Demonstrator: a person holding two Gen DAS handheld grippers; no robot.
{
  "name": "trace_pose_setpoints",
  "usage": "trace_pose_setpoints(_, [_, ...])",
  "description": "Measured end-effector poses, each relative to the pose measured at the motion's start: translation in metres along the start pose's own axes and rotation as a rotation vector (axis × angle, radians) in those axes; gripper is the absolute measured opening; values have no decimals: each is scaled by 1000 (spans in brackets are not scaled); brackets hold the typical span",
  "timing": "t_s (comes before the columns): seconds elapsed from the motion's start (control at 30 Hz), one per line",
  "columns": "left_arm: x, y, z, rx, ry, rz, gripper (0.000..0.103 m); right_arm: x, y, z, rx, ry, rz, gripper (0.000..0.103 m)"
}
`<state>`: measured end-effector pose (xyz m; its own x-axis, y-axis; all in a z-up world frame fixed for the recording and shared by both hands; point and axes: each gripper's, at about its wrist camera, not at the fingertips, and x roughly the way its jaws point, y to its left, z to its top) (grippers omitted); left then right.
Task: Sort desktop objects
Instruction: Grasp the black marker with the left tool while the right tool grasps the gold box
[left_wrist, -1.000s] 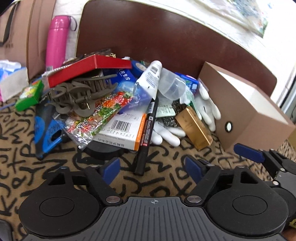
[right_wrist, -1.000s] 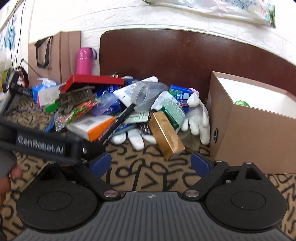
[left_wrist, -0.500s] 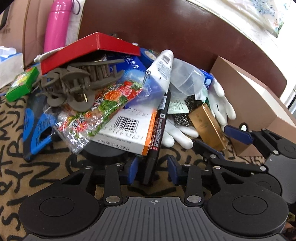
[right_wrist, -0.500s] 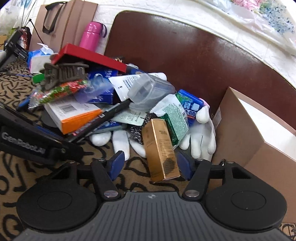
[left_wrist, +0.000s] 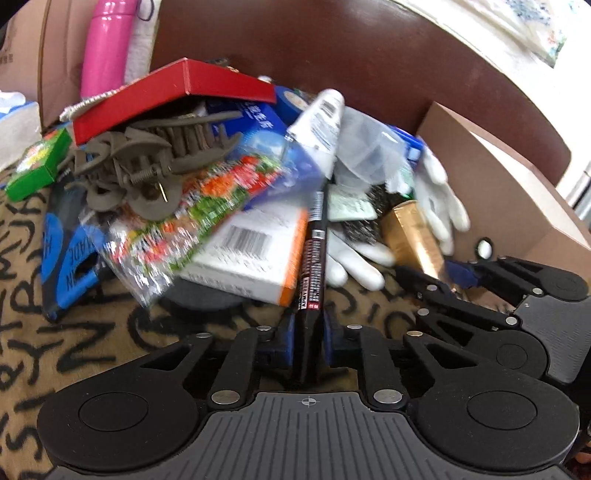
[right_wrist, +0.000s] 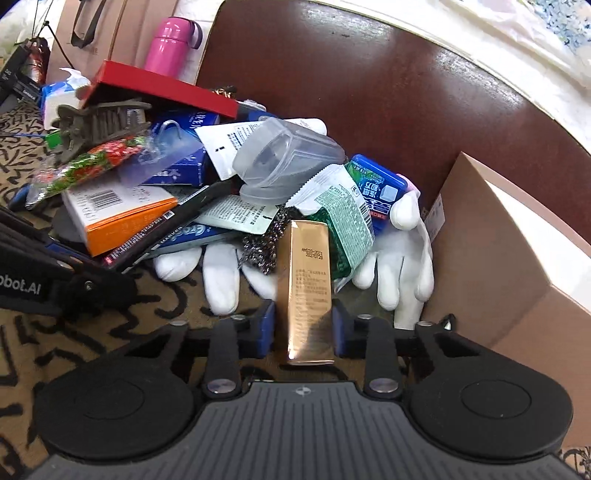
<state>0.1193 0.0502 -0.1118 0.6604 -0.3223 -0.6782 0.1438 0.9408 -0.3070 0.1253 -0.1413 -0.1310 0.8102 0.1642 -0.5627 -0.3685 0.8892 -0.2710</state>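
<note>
A tan cloth scrawled with black squiggles (left_wrist: 92, 350) covers the desk, backed by a dark brown board (right_wrist: 369, 81), with an open cardboard box (right_wrist: 517, 258) at the right of the clutter. The heap itself is a jumble: a brown hair claw (left_wrist: 147, 162), a red box lid (left_wrist: 173, 96), an orange-and-white carton (left_wrist: 255, 254), white gloves (right_wrist: 406, 258), a clear plastic cap (right_wrist: 288, 158).

The left gripper (left_wrist: 308, 343) has its jaws fully closed on the near end of a black marker pen (left_wrist: 314, 258), whose far end reaches up among the heap's other items beside the carton. The right gripper (right_wrist: 303, 328) is closing its jaws around a gold carton (right_wrist: 304, 288); the pads look to be touching its sides, though the angle leaves that slightly unsure.

To do this well, draw the pen back along its own length rather than lifting straight up, so the carton and snack packet (left_wrist: 192, 221) do not tumble. The gold carton leans on a steel scourer (right_wrist: 262, 243) and a green sachet (right_wrist: 343, 221); let the grip firm up first, then lift it clear toward the box, probably its destination.
</note>
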Motion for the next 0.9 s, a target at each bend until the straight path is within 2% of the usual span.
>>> trace_pose_setpoints(0.4, [-46, -17, -37, 40, 75, -57, 9, -71, -2, -27, 209, 99, 156, 27])
trace_pose_setpoints(0.7, [-68, -31, -69, 95, 132, -83, 11, -119, 6, -52, 233, 134, 168, 27])
trace_pose_setpoints(0.73, [-67, -33, -70, 105, 131, -76, 18, -120, 6, -54, 233, 137, 165, 27])
trace_pose_setpoints(0.77, [-65, -35, -71, 114, 133, -73, 20, -119, 6, -55, 235, 140, 162, 27])
trace_pose_setpoints(0.8, [-64, -36, -71, 114, 129, -71, 34, -118, 7, -56, 239, 144, 158, 27])
trace_pose_setpoints(0.87, [-63, -39, -69, 115, 115, -64, 35, -116, 7, -56, 252, 148, 154, 28])
trace_pose_setpoints(0.9, [-62, -41, -67, 122, 111, -55, 39, -115, 7, -56, 254, 147, 154, 28])
